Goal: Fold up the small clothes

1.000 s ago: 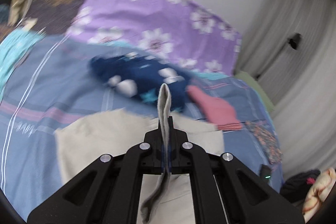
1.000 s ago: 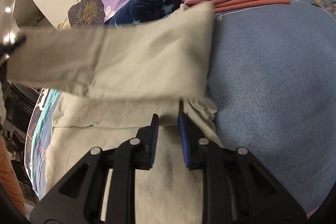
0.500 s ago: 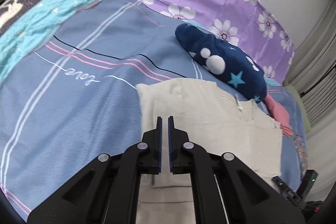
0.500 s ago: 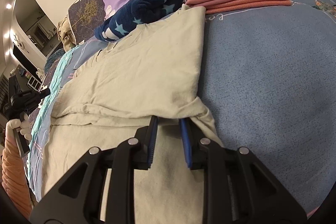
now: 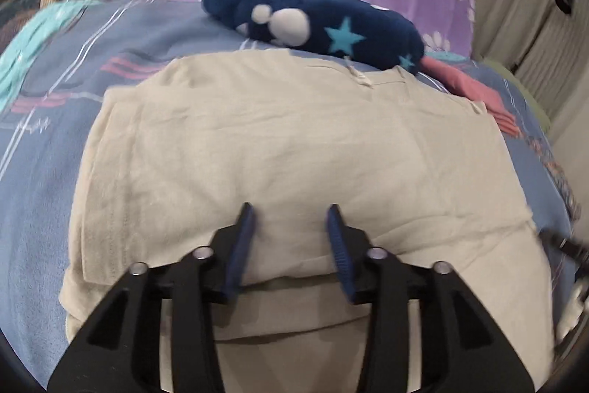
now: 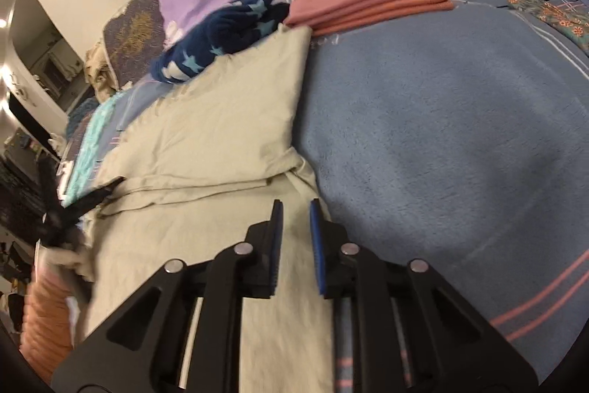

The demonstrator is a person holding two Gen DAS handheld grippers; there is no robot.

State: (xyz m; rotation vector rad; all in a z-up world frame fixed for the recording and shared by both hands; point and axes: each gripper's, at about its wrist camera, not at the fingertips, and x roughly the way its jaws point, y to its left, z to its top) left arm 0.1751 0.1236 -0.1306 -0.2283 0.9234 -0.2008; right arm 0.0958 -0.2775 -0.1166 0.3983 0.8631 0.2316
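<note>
Left wrist view: left gripper (image 5: 291,214), jaws just opening and empty, is hanging over the beige garment (image 5: 294,142) it released; right gripper (image 6: 295,209) is sitting slightly parted, gripping nothing, at the garment's edge.

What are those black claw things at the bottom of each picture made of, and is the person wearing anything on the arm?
Each tool is a black plastic frame of angled struts with silver rivets. The left tool and the right tool both end in two flat fingers faced with ribbed blue pads. The right camera also shows an orange ribbed sleeve at the picture's left edge.
</note>
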